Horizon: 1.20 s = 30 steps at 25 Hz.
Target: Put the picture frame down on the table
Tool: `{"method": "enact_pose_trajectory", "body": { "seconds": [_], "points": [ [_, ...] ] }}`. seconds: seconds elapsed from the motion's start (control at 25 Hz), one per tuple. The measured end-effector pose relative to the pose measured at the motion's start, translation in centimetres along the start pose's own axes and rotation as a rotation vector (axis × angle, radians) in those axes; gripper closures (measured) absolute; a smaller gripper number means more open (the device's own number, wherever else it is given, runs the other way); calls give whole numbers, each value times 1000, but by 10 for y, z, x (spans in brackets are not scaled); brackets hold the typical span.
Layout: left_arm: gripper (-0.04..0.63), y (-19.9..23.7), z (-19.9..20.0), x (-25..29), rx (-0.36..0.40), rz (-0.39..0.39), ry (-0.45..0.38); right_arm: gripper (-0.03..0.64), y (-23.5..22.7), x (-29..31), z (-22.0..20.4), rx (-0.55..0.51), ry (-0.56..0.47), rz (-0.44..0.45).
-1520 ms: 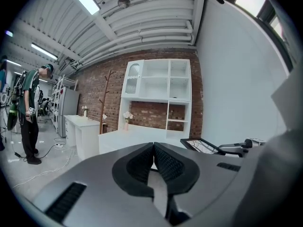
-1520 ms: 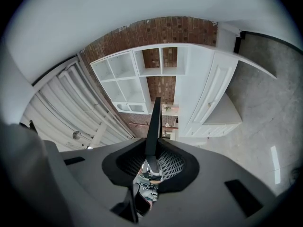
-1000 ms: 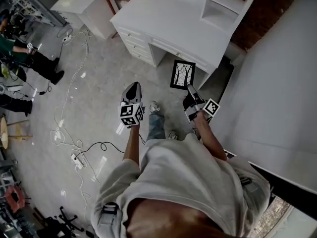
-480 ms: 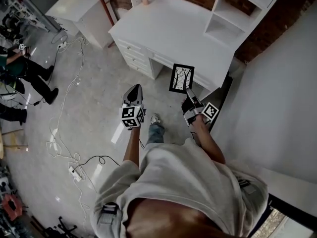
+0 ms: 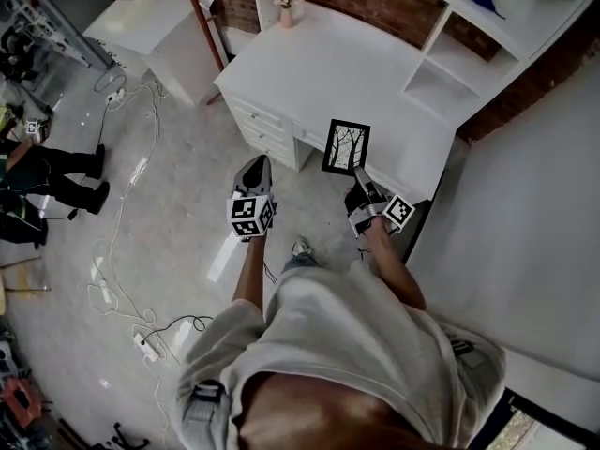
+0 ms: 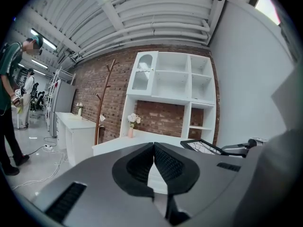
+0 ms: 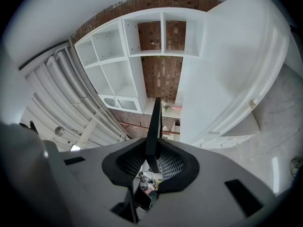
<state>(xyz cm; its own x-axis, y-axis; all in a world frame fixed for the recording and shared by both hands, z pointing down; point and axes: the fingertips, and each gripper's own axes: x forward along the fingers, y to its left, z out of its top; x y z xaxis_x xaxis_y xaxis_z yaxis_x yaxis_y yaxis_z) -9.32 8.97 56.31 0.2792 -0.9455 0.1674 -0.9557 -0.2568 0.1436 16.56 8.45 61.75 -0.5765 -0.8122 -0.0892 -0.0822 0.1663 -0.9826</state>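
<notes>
Both closed: right claw (image 5: pixel 359 172) grips black rectangular picture frame (image 5: pixel 346 146) at white desk (image 5: pixel 319 64)'s front edge; left claw (image 5: pixel 253 164) empty; pink flower vase (image 5: pixel 285 9) at desk's far edge.

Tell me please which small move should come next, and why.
Probably carry the right gripper a little forward, over the bare top of the table. Its jaws are clamped on the picture frame, which hangs in the air at the table's front edge, not yet resting on it.

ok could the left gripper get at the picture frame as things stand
Probably yes. The left gripper, shut and empty, hangs beside the right gripper, which clamps the picture frame by its lower edge. Only open air lies between them and the frame's left edge is bare. It must open first.
</notes>
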Motion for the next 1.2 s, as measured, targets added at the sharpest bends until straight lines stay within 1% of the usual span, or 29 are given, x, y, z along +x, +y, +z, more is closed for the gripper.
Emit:
{"method": "enact_pose_trajectory", "body": {
  "seconds": [0.28,0.52,0.76,1.2],
  "points": [
    [578,51,13,39,-8,2,-5,529,-1,67,2,5,-15,20],
    [578,74,21,65,-7,-18,-11,528,-6,99,1,0,-28,16],
    [578,80,14,76,-12,-30,10,529,-15,107,2,4,-37,0],
    [578,73,-2,61,-15,-21,39,529,-28,90,-11,32,-25,-26]
  ]
}}
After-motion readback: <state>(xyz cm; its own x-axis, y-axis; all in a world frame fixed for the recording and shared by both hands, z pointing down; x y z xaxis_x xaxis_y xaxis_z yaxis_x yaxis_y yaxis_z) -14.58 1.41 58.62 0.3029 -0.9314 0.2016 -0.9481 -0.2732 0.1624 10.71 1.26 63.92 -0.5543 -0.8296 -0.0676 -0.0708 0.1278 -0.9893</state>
